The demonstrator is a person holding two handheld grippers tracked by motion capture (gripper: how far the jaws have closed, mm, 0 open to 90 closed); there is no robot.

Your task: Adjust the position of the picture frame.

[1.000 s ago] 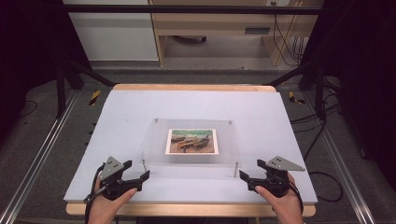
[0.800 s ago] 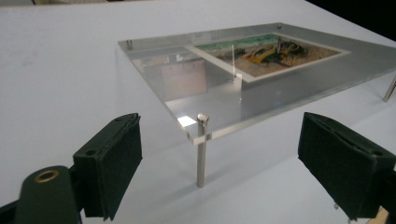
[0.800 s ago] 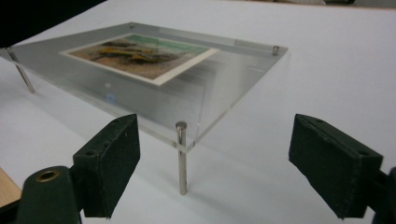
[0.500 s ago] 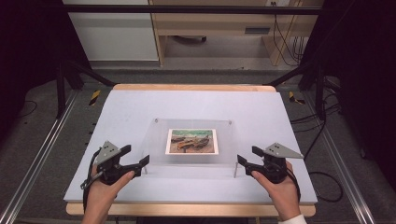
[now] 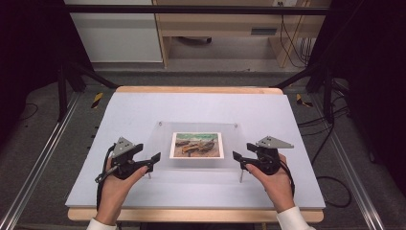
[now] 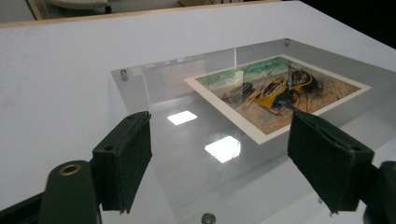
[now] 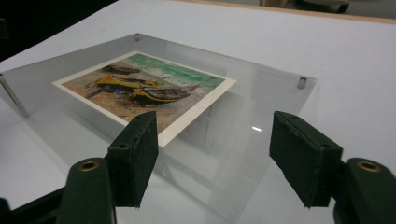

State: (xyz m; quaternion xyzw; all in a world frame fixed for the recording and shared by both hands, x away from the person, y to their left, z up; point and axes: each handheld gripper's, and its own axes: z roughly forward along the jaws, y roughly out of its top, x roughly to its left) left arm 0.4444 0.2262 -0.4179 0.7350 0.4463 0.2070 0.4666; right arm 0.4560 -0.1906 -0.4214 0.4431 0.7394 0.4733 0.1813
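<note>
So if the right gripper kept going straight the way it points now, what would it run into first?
Probably the clear acrylic picture frame: the right gripper, jaws open, points at its near edge, with the boat print sandwiched inside just beyond. Whether it would strike the edge or straddle it is hard to judge.

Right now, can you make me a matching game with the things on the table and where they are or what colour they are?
Things:
1. clear frame
2. boat picture
3. left gripper
4. table

Descriptions:
A. pale grey top
B. inside the see-through sheets
C. open, at the frame's left edge
D. stands on small metal legs

Pairs: 1-D, 2-B, 3-C, 4-A
</note>
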